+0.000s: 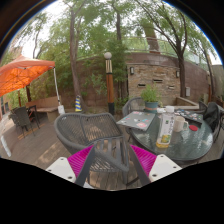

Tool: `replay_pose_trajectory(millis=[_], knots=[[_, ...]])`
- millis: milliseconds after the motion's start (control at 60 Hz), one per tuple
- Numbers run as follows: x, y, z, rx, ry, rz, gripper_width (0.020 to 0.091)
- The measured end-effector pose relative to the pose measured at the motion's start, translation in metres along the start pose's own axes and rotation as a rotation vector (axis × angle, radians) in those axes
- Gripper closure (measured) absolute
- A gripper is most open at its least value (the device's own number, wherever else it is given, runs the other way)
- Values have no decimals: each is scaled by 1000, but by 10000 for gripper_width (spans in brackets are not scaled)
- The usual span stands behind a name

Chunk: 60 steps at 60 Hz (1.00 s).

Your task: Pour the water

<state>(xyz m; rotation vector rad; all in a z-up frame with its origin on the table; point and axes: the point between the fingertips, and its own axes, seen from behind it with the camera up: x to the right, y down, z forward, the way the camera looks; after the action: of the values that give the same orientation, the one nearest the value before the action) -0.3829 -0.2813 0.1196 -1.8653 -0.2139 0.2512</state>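
Outdoor patio, daylight, trees overhead. Gripper (111,163) aimed toward garden furniture; pink pads (78,160) visible on both fingers, spread apart, nothing clamped. Dark wicker chair back (110,160) filling the gap between the fingers and hiding their inner faces, so contact cannot be judged; appears to stand on its own. Second wicker chair (85,127) just beyond. Round glass tabletop (190,145) ahead and to the right of the fingers, carrying a flat tray or paper (137,120), a tall pale bottle-like container (166,130) and a few smaller items too small to identify. Potted plant (150,97) behind the tabletop, against a stone wall (165,75). Orange umbrella (25,73) well off to the left over further seating. Lamp post (108,75) at mid distance. Water vessel: probably the pale container on the tabletop, well apart from the fingers, untouched
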Motion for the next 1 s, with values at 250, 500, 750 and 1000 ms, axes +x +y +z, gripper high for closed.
replay_pose_trajectory(millis=[250, 500, 750, 1000], knots=[[23, -6, -5, 18, 22, 3, 316], [106, -14, 11, 105, 139, 19, 325], [225, -22, 66, 149, 356, -32, 320], [285, -10, 131, 171, 390, 37, 328]])
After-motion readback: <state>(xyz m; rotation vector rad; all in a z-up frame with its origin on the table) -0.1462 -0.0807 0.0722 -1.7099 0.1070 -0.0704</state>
